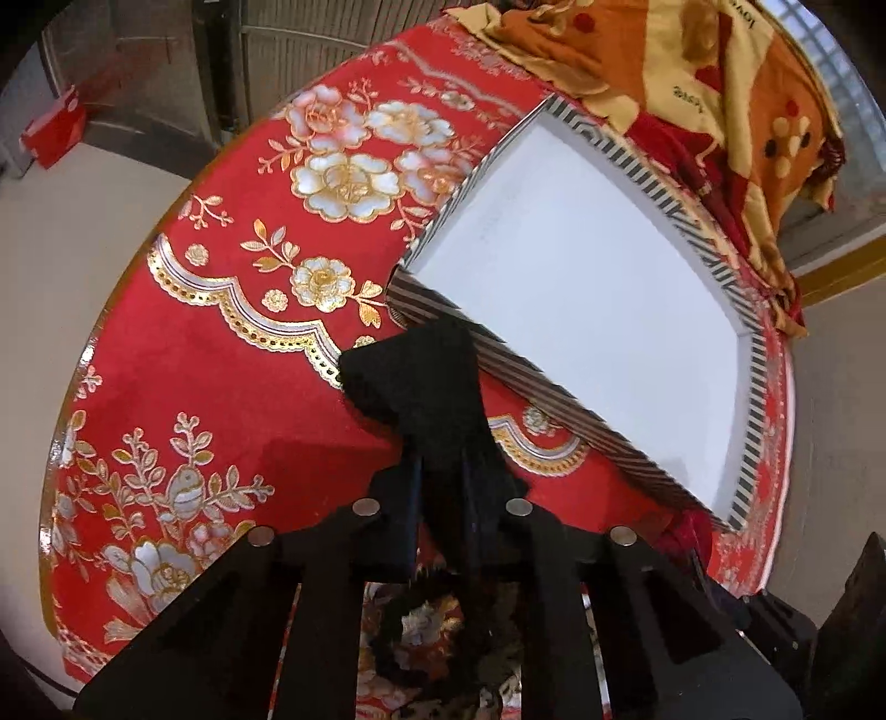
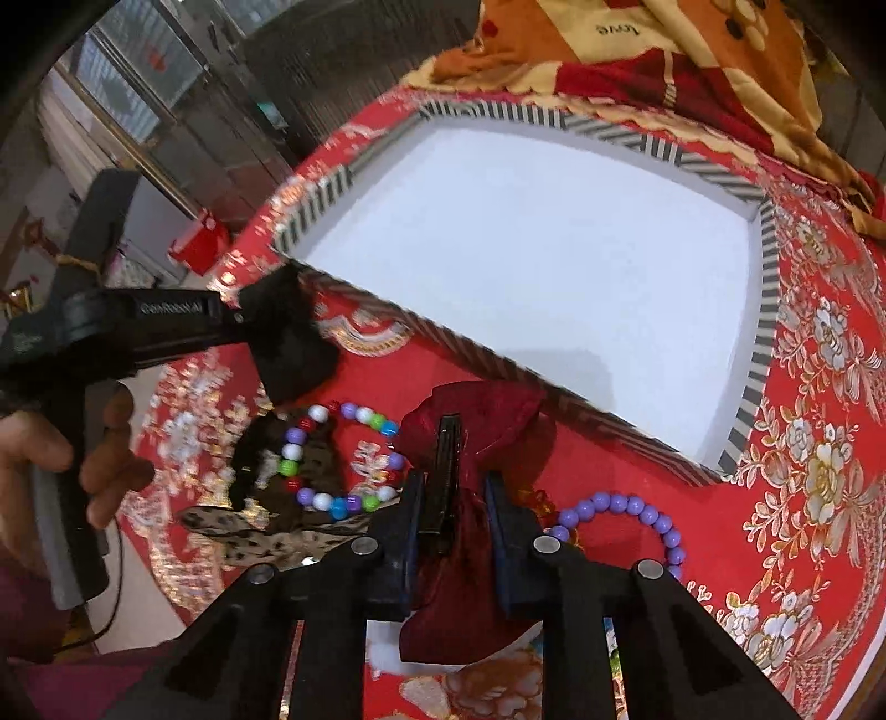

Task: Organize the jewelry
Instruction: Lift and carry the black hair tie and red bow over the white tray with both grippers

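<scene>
A white box with striped rim (image 1: 686,232) (image 2: 767,288) lies on the red floral tablecloth (image 1: 210,354). My left gripper (image 1: 443,476) is shut on a black bow hair clip (image 1: 415,382) and holds it by the box's near-left corner; it also shows in the right wrist view (image 2: 293,338). My right gripper (image 2: 454,493) straddles a dark red bow hair clip (image 2: 476,410) with its black clip between the fingers, which are still apart. A multicolour bead bracelet (image 2: 310,498), a purple bead bracelet (image 2: 637,507) and a leopard-print bow (image 2: 266,531) lie nearby.
A crumpled orange and red blanket (image 1: 692,77) (image 2: 692,50) lies behind the box. The round table's edge (image 1: 66,421) curves at the left. A red carton (image 1: 52,133) sits on the floor beyond.
</scene>
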`<state>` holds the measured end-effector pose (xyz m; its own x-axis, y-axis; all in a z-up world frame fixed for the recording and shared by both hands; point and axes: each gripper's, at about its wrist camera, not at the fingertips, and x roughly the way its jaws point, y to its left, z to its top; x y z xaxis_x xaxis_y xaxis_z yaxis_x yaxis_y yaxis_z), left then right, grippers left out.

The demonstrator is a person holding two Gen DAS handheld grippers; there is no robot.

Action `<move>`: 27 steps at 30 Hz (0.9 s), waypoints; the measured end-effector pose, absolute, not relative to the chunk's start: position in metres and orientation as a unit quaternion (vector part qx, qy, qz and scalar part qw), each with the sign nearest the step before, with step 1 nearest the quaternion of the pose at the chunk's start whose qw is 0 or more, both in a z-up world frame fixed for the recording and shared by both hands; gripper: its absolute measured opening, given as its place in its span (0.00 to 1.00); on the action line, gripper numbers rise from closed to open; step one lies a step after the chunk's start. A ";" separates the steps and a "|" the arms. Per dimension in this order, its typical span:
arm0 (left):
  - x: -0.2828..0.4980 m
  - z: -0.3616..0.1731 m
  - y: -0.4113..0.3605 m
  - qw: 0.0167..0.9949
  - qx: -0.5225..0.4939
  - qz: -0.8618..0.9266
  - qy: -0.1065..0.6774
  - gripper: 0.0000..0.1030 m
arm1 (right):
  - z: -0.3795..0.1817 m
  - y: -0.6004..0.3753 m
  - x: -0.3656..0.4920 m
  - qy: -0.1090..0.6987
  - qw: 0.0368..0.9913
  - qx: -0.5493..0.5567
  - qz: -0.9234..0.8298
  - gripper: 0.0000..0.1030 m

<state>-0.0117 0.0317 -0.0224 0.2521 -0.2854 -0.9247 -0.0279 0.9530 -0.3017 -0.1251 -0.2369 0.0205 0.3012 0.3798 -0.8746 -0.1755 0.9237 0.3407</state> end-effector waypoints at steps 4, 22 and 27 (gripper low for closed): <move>-0.021 -0.003 0.040 0.788 -0.128 -0.091 0.595 0.10 | 0.035 -0.245 -0.127 0.547 0.809 0.119 0.179 0.19; 0.032 0.041 -0.003 0.829 -0.065 -0.116 0.543 0.10 | 0.051 -0.242 -0.063 0.514 0.836 0.141 0.130 0.19; 0.053 0.024 -0.015 0.827 -0.035 -0.113 0.549 0.10 | 0.033 -0.232 -0.035 0.524 0.830 0.146 0.120 0.19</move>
